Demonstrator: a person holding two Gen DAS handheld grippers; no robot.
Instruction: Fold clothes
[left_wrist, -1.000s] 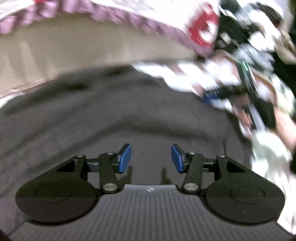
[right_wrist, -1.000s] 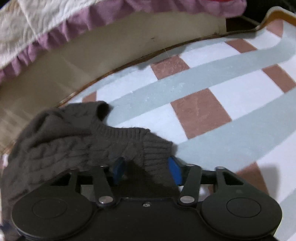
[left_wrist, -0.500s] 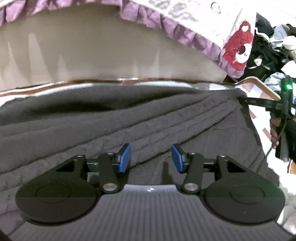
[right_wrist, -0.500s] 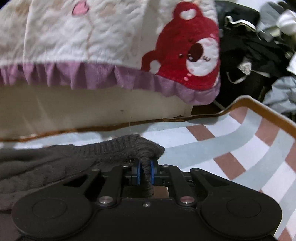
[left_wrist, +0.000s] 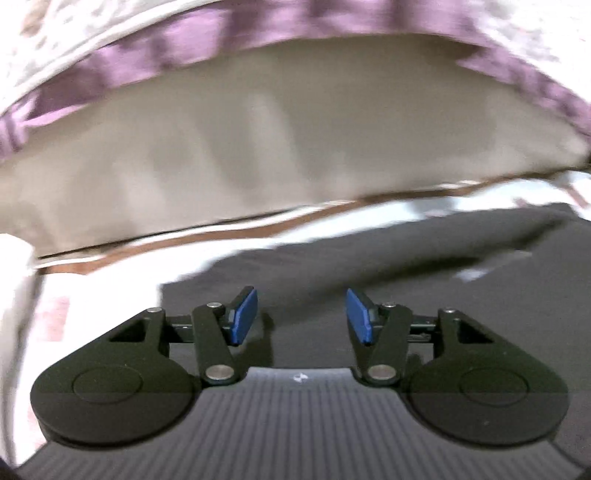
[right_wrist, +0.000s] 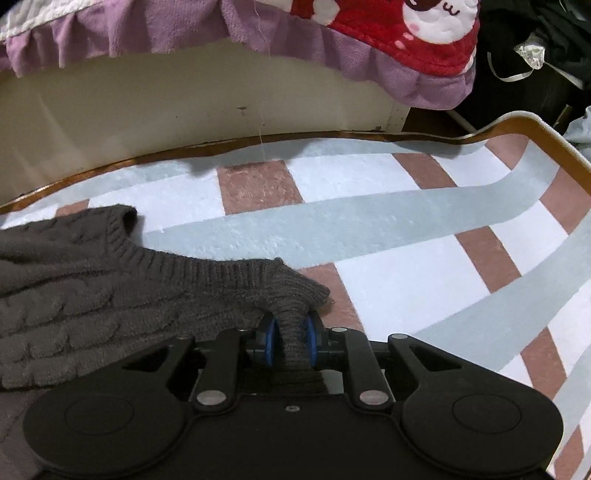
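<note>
Right gripper (right_wrist: 290, 345): my jaws are clamped on a pinch of ribbed hem of the dark grey cable-knit sweater (right_wrist: 110, 295); the fold runs down between the blue pads (right_wrist: 271, 341) and hides their inner faces. The sweater spreads left from there across the rug (right_wrist: 406, 229), its far end cut off by the picture's edge.

Left gripper (left_wrist: 301, 315): my jaws stand wide apart, holding nothing, above the same sweater (left_wrist: 424, 266). This view is smeared with motion blur, so the knit pattern cannot be made out and I cannot tell whether the pads touch the cloth.

Rug: pale, with grey bands, brown-pink blocks and a brown border, under the sweater and beyond it.

Bed base (right_wrist: 184, 107): cream panel just past the rug's edge.

Bedspread (right_wrist: 369, 48): purple frill with a red bear patch, overhanging the base; its top is cropped.

Dark pile (right_wrist: 535, 55), far right: dark heap, too indistinct to itemise.
</note>
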